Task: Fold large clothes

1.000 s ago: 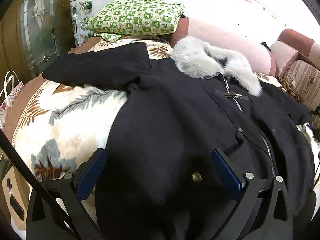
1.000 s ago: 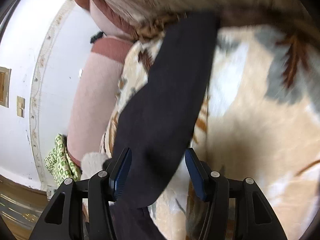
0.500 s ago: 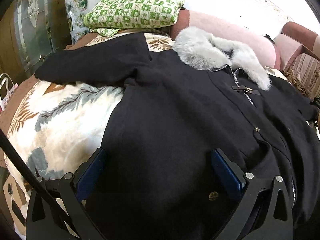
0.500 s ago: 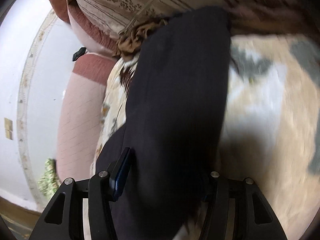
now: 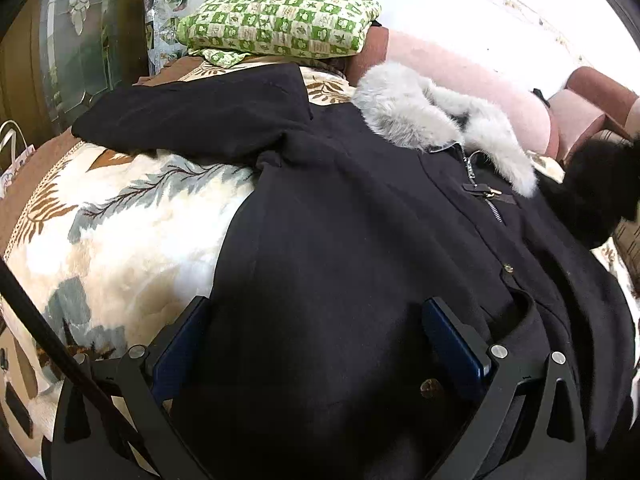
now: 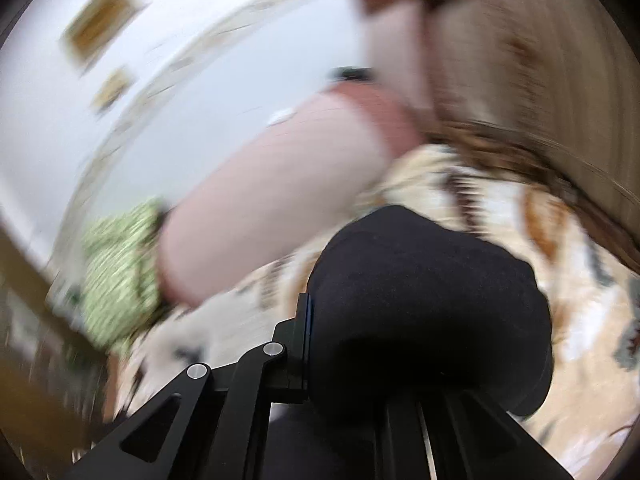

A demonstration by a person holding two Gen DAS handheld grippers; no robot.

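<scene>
A black coat (image 5: 360, 248) with a grey fur collar (image 5: 440, 120) lies front up on a leaf-patterned blanket (image 5: 120, 232). Its left sleeve (image 5: 192, 116) stretches out to the left. My left gripper (image 5: 316, 340) is open and hovers over the coat's lower body, touching nothing. My right gripper (image 6: 360, 344) is shut on the coat's right sleeve (image 6: 432, 320), which bunches over the jaws and hides the right finger. The lifted sleeve also shows at the right edge of the left wrist view (image 5: 600, 188).
A folded green checked cloth (image 5: 280, 20) sits at the bed's far end on a pink bolster (image 5: 480, 92). A striped cushion (image 6: 540, 60) lies to the right. A wooden cabinet with glass (image 5: 68, 40) stands at the left.
My right gripper closed on the right sleeve and lifted it, swinging fast so its view blurs. The left gripper stayed open and edged slightly forward over the coat.
</scene>
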